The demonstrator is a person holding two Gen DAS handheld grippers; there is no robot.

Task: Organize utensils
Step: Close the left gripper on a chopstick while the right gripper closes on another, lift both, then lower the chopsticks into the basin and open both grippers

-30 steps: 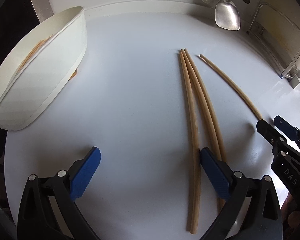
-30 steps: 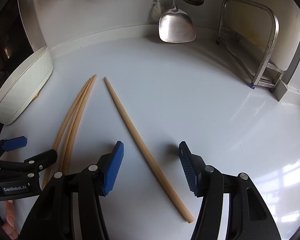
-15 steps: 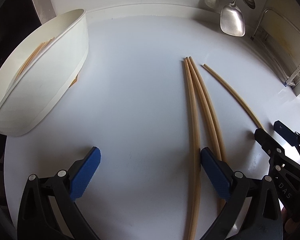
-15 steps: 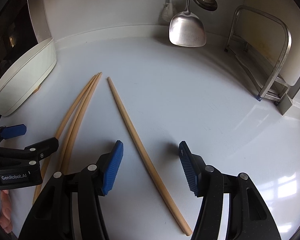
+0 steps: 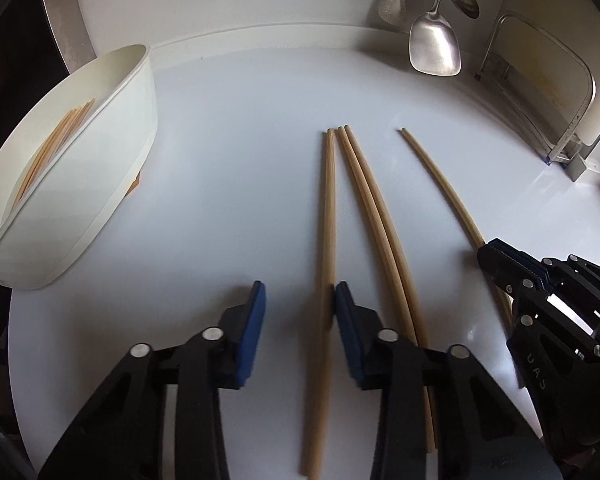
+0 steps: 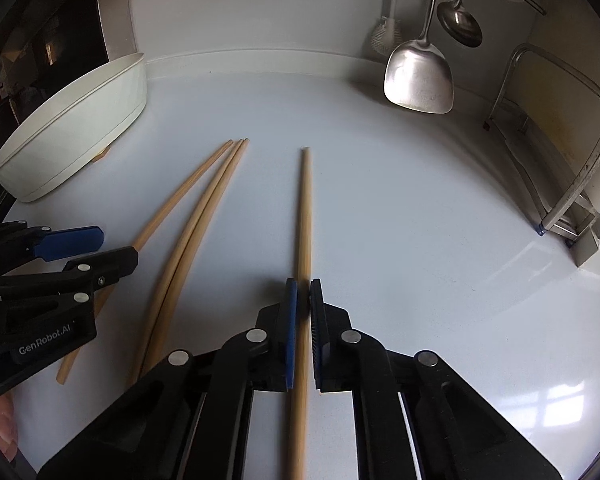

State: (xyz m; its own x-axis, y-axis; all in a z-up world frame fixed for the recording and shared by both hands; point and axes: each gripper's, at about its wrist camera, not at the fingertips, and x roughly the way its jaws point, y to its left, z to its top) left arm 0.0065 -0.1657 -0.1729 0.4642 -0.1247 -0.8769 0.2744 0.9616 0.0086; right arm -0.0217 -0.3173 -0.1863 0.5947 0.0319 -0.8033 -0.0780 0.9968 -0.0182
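While the white counter (image 6: 400, 220) is lit from the right, one chopstick (image 6: 304, 216) is clamped between the nearly closed pads of the right gripper (image 6: 303, 312), its tip aimed at 12 o'clock. The left gripper (image 5: 298, 312) is held partly apart, its right pad against another chopstick (image 5: 327, 216) (two more lie just beside). A white tray (image 5: 112, 152) is seen at 10 o'clock.
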